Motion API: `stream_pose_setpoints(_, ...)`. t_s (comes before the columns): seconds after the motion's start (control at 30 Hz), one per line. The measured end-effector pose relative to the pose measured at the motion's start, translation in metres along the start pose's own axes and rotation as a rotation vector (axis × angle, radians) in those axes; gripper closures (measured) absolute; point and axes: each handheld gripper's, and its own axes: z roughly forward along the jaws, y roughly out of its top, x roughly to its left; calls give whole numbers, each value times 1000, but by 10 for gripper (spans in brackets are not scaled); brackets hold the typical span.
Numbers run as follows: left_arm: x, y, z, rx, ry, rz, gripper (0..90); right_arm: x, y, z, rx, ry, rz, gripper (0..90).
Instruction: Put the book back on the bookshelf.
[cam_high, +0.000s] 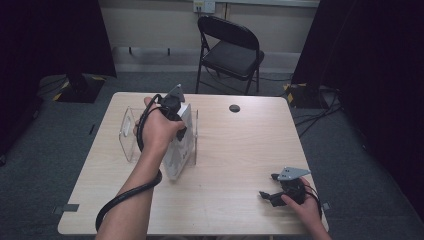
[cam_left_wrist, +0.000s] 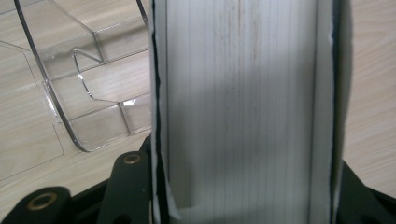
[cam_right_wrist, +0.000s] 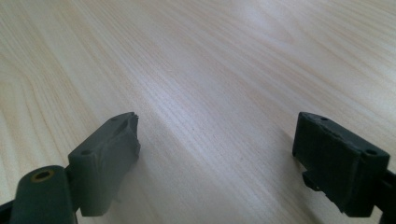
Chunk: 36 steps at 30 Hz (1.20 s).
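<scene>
the left tongs come down from above onto a thick white book and pinch it across its thickness, one jaw against each cover, so the block of pages sits squeezed between them; that grip from the top probably lets the person steer the book upright without it flopping open. in the left gripper view the book runs straight up between the black jaws, its page edges toward the camera, pale grey-white with fine lines and a few faint brownish streaks, a thin dark line at each cover's edge and the near left corner slightly curled. the book stands on end on the table, left of centre, right against a clear plastic holder whose curved walls and dividers show just beside it in the left gripper view; whether it is inside a slot or only beside the holder i cannot tell. judging from this, the work in hand is setting the book into or taking it out of that stand, and the upright hold suits sliding it between the see-through walls. the right tongs lie low at the table's near right corner, well apart from the book, jaws spread wide with only bare wood grain between them, seemingly parked out of the way while the left hand works.
</scene>
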Motion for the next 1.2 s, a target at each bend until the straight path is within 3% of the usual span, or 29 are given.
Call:
stream_pose_setpoints(0.73,-2,9,10,-14,12,-40,532,0,0,0,-3,3,3,136)
stream_pose_setpoints(0.97,2,11,10,-18,-4,-58,532,0,0,0,-2,3,4,136)
stream_pose_setpoints(1.2,-1,14,11,-31,12,-46,532,0,0,0,-2,3,4,136)
